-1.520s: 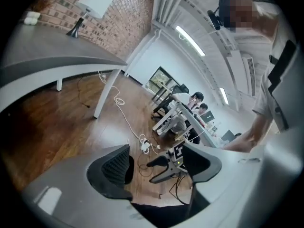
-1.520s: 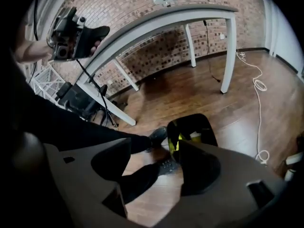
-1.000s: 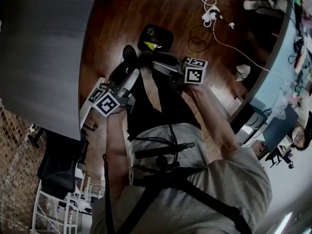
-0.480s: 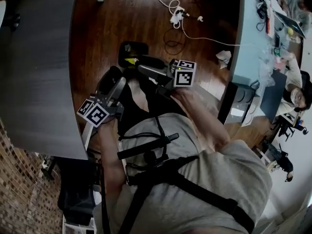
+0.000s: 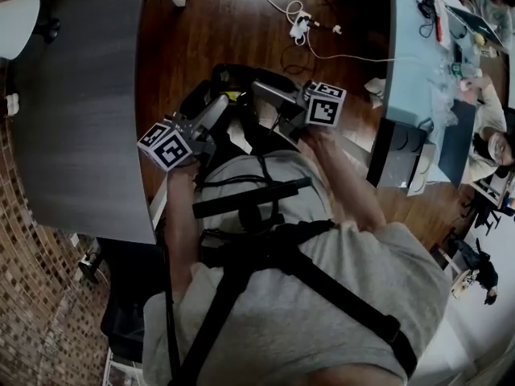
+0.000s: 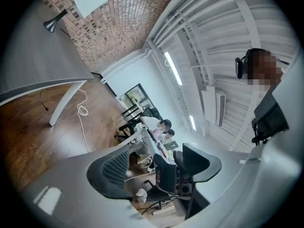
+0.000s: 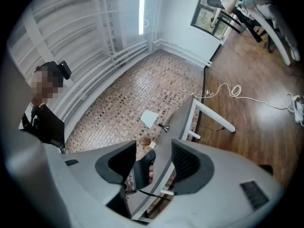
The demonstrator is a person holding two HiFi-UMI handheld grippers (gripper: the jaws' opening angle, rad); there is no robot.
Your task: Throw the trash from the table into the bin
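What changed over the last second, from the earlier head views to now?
The left gripper and the right gripper both rose from over the bin toward the head camera. They now hide most of the bin. Nothing was taken hold of or let go. Unchanged: both pairs of jaws stand apart and empty, and the bin is on the floor.

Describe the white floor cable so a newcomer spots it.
Find the light blue desk at the head view's right. On the wooden floor left of it lies the white cable. Unlike the crumpled white lump nearby, it is a thin looped cord.
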